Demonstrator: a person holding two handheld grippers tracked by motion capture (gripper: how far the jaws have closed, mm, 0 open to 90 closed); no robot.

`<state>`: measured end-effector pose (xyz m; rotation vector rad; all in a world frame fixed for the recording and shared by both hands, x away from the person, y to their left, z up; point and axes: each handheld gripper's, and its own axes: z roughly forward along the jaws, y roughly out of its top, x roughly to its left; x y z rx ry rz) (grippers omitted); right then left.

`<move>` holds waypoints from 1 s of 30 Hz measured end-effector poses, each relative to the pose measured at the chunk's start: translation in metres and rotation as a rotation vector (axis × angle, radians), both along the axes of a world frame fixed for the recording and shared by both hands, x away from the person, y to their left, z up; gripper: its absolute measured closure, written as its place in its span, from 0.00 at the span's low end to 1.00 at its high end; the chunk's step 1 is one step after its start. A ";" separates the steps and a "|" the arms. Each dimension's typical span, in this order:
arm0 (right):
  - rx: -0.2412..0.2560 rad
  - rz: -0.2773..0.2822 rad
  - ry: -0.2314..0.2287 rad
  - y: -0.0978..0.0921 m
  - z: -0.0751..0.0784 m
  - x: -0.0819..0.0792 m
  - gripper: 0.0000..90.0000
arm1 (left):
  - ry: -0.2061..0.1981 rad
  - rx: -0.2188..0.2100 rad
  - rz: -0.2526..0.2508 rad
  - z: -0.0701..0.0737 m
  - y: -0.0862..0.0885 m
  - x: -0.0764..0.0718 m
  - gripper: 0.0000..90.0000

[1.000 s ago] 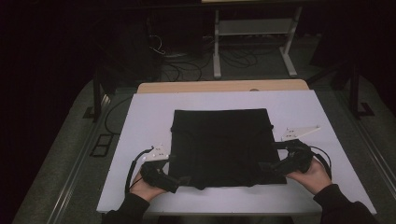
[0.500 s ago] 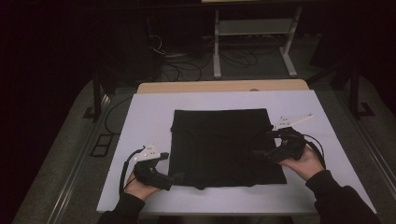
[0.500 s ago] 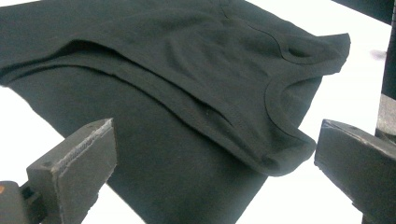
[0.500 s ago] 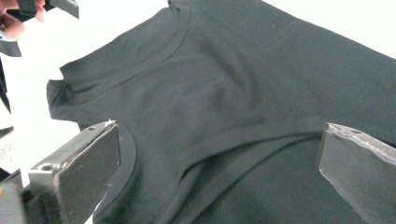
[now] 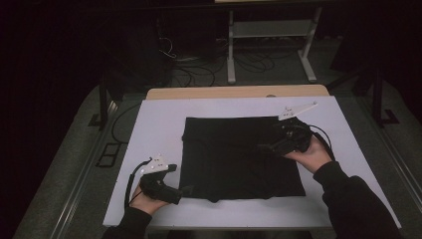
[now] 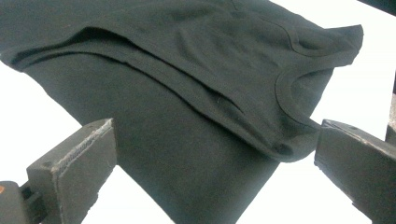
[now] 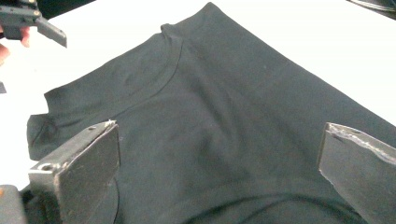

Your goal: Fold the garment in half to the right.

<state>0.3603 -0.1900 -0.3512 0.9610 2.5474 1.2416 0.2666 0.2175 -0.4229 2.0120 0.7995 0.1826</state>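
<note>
- The left gripper (image 5: 185, 190) is wide open and holds nothing. It sits at the near left corner of the black T-shirt (image 5: 239, 154).
- In the left gripper view, the shirt's folded edge and round neck band (image 6: 285, 88) lie between its jaws.
- The right gripper (image 5: 266, 148) is open too, with nothing in it. It hangs over the right side of the shirt.
- The shirt lies folded flat in the middle of the white bench (image 5: 159, 119).

The high view is dim with dark surroundings; both gripper views are bright, near fingers slightly soft.
</note>
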 end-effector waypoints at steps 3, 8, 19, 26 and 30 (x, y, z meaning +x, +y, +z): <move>-0.004 0.002 -0.003 0.007 0.003 0.008 0.00 | 0.000 0.001 0.002 -0.001 0.001 0.000 0.00; -0.012 0.006 -0.005 0.018 0.008 0.020 0.00 | 0.001 0.011 -0.001 -0.003 0.002 -0.001 0.00; -0.012 0.014 -0.011 0.043 0.013 0.047 0.00 | 0.016 0.039 -0.008 -0.007 0.007 -0.004 0.00; -0.019 0.030 -0.015 0.060 0.013 0.059 0.00 | 0.029 0.073 -0.017 -0.011 0.008 -0.005 0.00; -0.017 0.033 -0.013 0.069 0.012 0.066 0.00 | 0.038 0.095 -0.030 -0.013 0.007 -0.006 0.00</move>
